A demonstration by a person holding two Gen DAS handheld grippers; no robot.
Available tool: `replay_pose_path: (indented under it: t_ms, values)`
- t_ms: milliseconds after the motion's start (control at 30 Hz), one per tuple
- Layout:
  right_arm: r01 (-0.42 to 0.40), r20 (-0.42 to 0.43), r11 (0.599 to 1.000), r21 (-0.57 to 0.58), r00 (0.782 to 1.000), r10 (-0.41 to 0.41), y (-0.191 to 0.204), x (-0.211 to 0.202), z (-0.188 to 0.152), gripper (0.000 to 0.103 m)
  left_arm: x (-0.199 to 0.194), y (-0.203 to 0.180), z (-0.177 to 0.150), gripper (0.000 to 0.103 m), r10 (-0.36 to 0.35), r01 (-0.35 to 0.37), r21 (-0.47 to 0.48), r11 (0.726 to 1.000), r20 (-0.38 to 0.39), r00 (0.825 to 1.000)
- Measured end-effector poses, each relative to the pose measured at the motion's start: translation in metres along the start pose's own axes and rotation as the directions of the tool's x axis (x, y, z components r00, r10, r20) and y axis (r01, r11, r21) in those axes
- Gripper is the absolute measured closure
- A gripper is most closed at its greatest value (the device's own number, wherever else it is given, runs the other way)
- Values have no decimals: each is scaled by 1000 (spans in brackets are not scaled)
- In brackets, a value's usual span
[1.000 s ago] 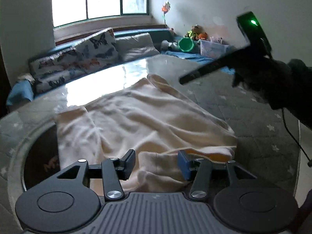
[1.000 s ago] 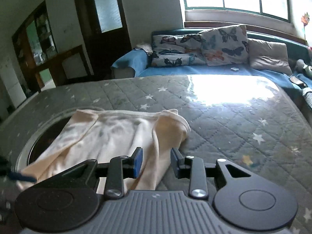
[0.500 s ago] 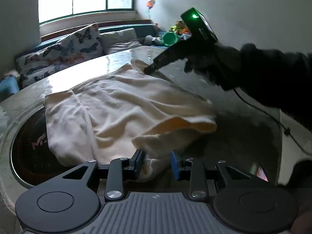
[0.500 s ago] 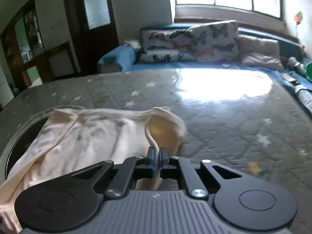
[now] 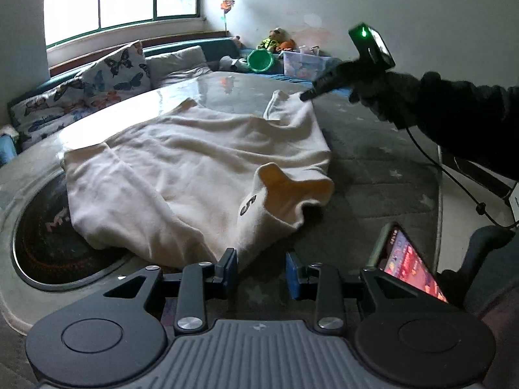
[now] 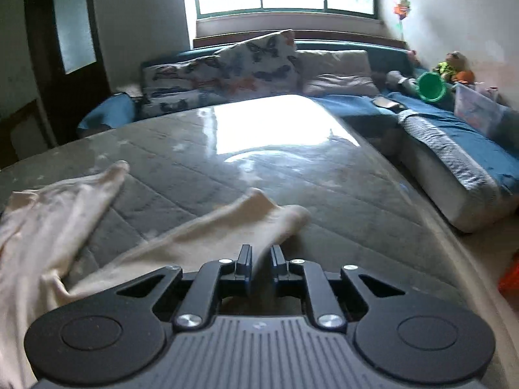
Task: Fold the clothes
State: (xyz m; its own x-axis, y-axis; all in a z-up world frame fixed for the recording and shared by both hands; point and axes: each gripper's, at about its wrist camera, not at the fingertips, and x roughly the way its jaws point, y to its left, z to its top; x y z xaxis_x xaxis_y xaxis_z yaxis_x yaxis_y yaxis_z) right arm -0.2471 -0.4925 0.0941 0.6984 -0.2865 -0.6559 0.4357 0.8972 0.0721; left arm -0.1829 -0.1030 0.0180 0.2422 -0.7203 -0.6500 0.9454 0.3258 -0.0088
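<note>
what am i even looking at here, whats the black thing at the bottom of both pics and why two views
No robot: a person holds a two-finger claw in each hand, with a camera looking along its fingers. One picture is from the left claw, open and empty; the other from the right claw. A cream sweatshirt lies on the grey quilted cover. The right claw's jaws stand slightly apart at its far corner; whether they grip is unclear.

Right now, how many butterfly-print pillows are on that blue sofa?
2. One butterfly pillow leans upright against the sofa back under the window; a second butterfly pillow lies lower, to its left, near the sofa's end. More may be hidden behind them.
</note>
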Motion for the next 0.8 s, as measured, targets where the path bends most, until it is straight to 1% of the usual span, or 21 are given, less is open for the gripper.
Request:
replay_pose_path:
  t_ms: [67,100,133,167,233,333,433,533,567,600,633,700,800]
  values:
    - [-1,25,1000,-12,1000,1,1,-8,-3,91,-9,1,2,68,7,-7,10,1000,15,1000]
    - [-7,40,1000,-22,999,8,3,-13,-4,89,-13,2,4,68,15,-15,12,1000,23,1000]
    - [-16,53,999,-35,998,18,6,-16,-5,84,-15,5,7,68,24,-25,8,1000,33,999]
    - [-29,60,998,-55,998,32,11,-17,-4,83,-17,7,11,68,35,-35,2,999,44,998]
    - [-50,72,995,-92,996,57,21,-18,-1,80,-14,12,21,68,53,-52,-18,998,64,997]
    - [-56,74,991,-121,995,65,33,-7,4,79,-2,16,39,68,64,-61,-37,997,95,993]
    - [-68,53,991,-119,996,75,37,9,11,79,22,12,57,68,28,-25,-33,999,96,995]
    - [-71,35,983,-169,996,77,48,23,17,79,50,4,75,68,-30,30,0,1000,80,996]
    - [-71,28,980,-184,997,77,51,28,18,78,58,2,79,68,-51,50,9,999,67,996]
    - [-65,20,979,-195,997,71,55,33,19,74,67,-1,83,68,-71,71,16,997,52,996]
    - [-60,13,977,-206,998,64,58,39,20,72,75,-3,85,68,-91,90,20,996,36,995]
    - [-40,0,974,-222,999,41,62,50,22,72,90,-7,87,68,-129,129,26,991,0,992]
    - [-5,8,981,-192,1000,7,59,60,26,68,104,-14,82,68,-186,188,34,982,-48,981]
